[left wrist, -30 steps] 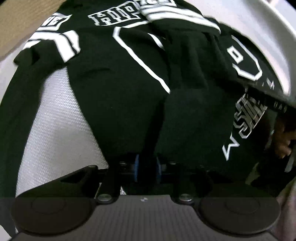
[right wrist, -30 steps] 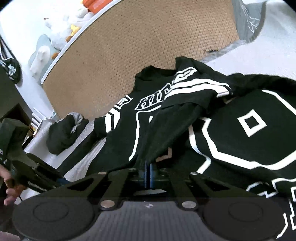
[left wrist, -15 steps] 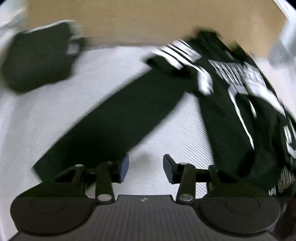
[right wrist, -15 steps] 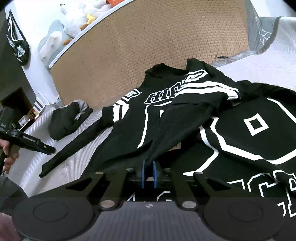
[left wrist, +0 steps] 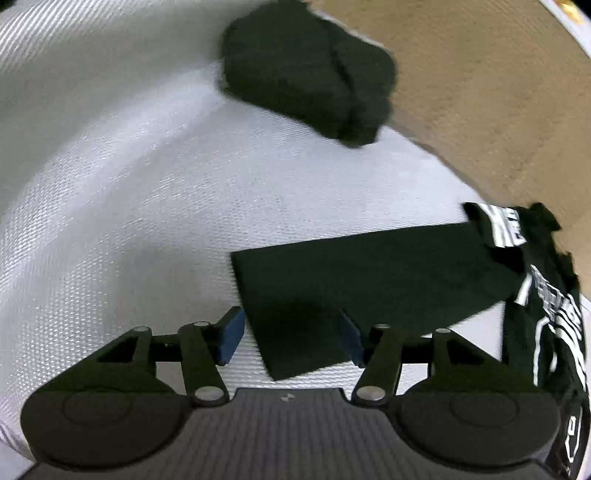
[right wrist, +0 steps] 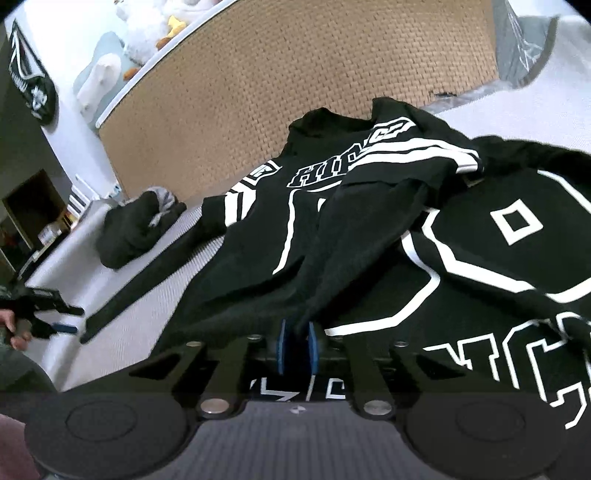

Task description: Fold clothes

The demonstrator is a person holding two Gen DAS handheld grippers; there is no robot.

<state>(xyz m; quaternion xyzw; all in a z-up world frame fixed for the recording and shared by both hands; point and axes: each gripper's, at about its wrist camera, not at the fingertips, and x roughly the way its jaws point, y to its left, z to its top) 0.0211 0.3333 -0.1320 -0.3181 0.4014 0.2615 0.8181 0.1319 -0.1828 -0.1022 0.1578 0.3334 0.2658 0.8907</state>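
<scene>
A black shirt point(right wrist: 369, 229) with white stripes and lettering lies crumpled on the white bed point(left wrist: 110, 206). My right gripper point(right wrist: 297, 347) is shut on a fold of its black fabric near the hem. One long sleeve point(left wrist: 369, 273) stretches flat to the left across the bed. The left gripper point(left wrist: 291, 338) is open, low over the sleeve's cuff end, with the cuff lying between its blue pads point(left wrist: 231, 334). In the right wrist view the left gripper point(right wrist: 48, 314) shows at the far left, held by a hand point(right wrist: 14, 332).
A dark bundled garment point(left wrist: 306, 70) sits near the woven tan headboard point(left wrist: 480, 92); the same bundle point(right wrist: 136, 229) shows in the right view. Plush toys point(right wrist: 147, 22) line a shelf above the headboard point(right wrist: 295, 74). A grey cover point(right wrist: 524, 40) lies at the far right.
The left gripper let go of the shirt body, opened, and swung left to the sleeve's cuff. The right gripper stayed shut on the fabric, shifting only slightly.
</scene>
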